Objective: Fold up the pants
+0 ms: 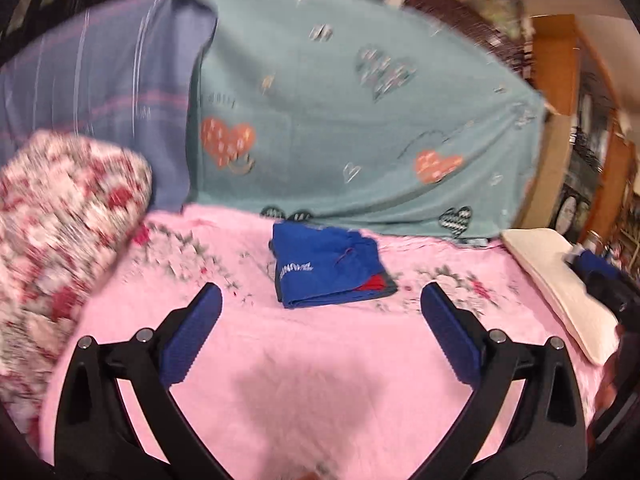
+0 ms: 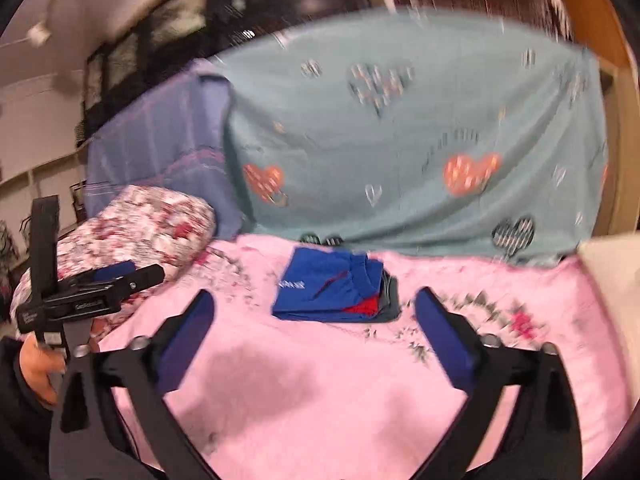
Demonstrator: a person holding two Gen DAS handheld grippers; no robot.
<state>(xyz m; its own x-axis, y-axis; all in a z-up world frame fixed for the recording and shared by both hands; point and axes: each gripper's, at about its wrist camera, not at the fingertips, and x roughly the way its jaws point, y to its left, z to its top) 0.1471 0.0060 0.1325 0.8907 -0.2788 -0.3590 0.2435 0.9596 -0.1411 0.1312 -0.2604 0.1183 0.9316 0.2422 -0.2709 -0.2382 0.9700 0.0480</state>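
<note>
The blue pants (image 1: 326, 266) lie folded into a small stack on the pink bedspread (image 1: 320, 360), with white lettering and a red patch showing. They also show in the right wrist view (image 2: 332, 288). My left gripper (image 1: 322, 300) is open and empty, held just short of the stack. My right gripper (image 2: 314, 306) is open and empty, also short of the stack. The left gripper also shows from the side at the left edge of the right wrist view (image 2: 120, 276).
A teal sheet with hearts (image 1: 360, 120) hangs behind the bed. A floral pillow (image 1: 60, 220) lies at the left. A cream pillow (image 1: 560, 288) and dark clothes (image 1: 608, 276) lie at the right. Wooden shelves (image 1: 560, 80) stand at the far right.
</note>
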